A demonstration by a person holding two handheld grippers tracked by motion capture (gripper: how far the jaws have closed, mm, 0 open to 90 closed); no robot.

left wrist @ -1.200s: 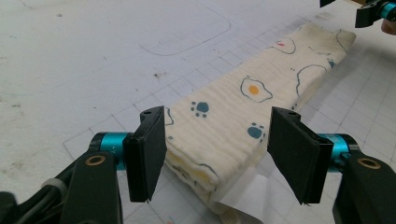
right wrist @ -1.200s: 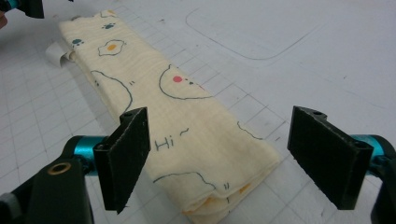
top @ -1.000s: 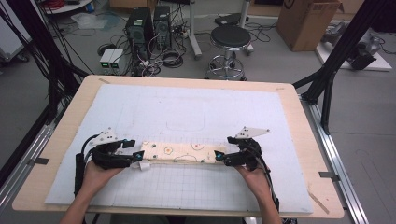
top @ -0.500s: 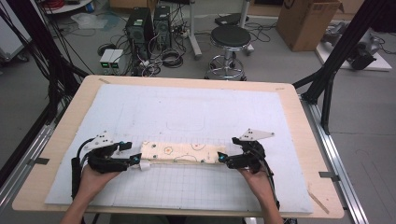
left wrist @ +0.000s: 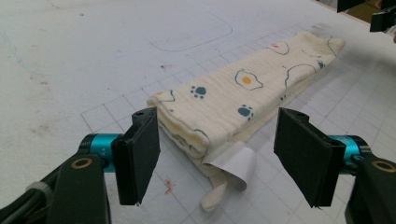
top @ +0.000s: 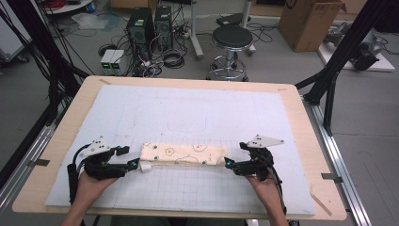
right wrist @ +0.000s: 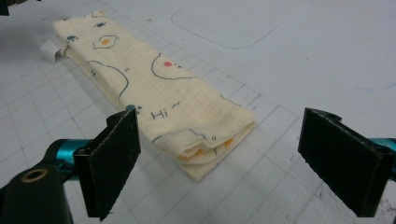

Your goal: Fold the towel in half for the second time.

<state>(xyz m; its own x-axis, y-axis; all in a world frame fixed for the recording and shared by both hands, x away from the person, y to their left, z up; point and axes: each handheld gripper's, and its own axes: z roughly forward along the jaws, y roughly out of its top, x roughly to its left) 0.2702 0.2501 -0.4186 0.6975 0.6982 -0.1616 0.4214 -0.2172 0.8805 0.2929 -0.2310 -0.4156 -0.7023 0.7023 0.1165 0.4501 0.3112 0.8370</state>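
Folded cloth [top: 183,154] flat on mat [top: 188,113] (label at one end); both tongs spread.

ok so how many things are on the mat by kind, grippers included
folded cloths: 1
grippers: 2, the left gripper and the right gripper, both open at the cloth's ends
mats: 1
total: 4
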